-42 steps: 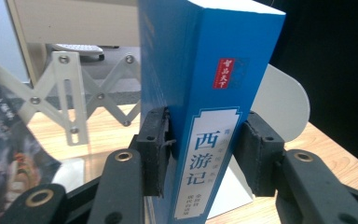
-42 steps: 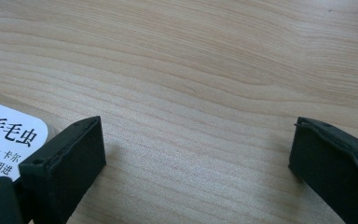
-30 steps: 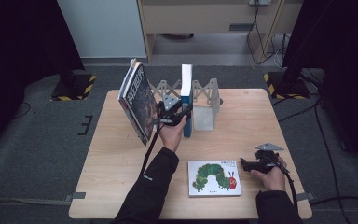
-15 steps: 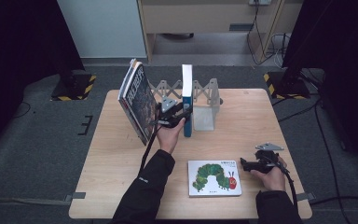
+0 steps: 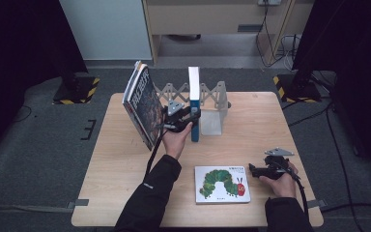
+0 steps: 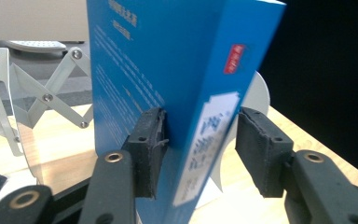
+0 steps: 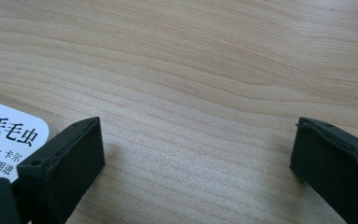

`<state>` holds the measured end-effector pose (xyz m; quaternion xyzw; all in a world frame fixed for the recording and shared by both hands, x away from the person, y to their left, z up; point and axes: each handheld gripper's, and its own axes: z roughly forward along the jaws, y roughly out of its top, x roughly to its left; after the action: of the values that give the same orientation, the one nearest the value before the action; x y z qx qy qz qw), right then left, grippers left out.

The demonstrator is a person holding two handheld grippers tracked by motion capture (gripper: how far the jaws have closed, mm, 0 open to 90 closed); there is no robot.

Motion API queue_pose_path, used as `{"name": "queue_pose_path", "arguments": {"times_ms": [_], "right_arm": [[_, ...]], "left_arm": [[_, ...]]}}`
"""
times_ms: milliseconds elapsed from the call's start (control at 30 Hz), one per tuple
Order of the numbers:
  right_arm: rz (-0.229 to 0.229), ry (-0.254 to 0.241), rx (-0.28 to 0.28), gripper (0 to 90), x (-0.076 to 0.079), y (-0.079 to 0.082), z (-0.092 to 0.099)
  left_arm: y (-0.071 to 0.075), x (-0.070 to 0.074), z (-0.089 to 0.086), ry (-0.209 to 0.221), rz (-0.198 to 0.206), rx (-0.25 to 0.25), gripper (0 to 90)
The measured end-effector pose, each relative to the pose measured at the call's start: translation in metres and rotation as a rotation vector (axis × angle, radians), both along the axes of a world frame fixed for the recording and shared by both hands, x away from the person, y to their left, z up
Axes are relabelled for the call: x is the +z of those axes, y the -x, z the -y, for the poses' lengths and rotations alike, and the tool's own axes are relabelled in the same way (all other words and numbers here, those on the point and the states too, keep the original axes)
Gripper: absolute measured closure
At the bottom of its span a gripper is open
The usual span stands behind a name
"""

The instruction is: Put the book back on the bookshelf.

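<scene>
A blue book (image 5: 193, 101) stands upright on the table (image 5: 111, 193) against a grey scissor-style rack (image 5: 213, 93). My left gripper (image 5: 192, 117) is at its near edge. In the left gripper view the blue book (image 6: 168, 70) is between the jaws of the left gripper (image 6: 200, 140): the left pad (image 6: 148, 140) touches the cover, while the right pad (image 6: 261, 144) stands clear of the spine. A caterpillar picture book (image 5: 222, 183) lies flat near the front. My right gripper (image 5: 252, 170) rests open just right of it, with bare wood between its jaws in the right gripper view (image 7: 196, 149).
A large dark book (image 5: 142, 107) leans tilted at the left end of the rack, close to my left hand. The rack's metal end plate (image 5: 211, 123) stands right of the blue book. Bare wood spreads across the table's left and far right.
</scene>
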<state>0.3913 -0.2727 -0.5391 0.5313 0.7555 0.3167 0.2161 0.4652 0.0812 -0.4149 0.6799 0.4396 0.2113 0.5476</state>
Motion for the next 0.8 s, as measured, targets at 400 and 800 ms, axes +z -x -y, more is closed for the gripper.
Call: {"name": "queue_pose_path", "arguments": {"times_ms": [400, 800], "right_arm": [[0.005, 0.005, 0.004, 2.5, 0.000, 0.000, 0.000], [-0.007, 0.007, 0.000, 0.9, 0.000, -0.002, -0.001]], "left_arm": [[0.038, -0.002, -0.015, -0.017, -0.068, -0.115, 42.1], [0.075, -0.002, -0.038, -0.105, -0.113, -0.167, 34.9]]}}
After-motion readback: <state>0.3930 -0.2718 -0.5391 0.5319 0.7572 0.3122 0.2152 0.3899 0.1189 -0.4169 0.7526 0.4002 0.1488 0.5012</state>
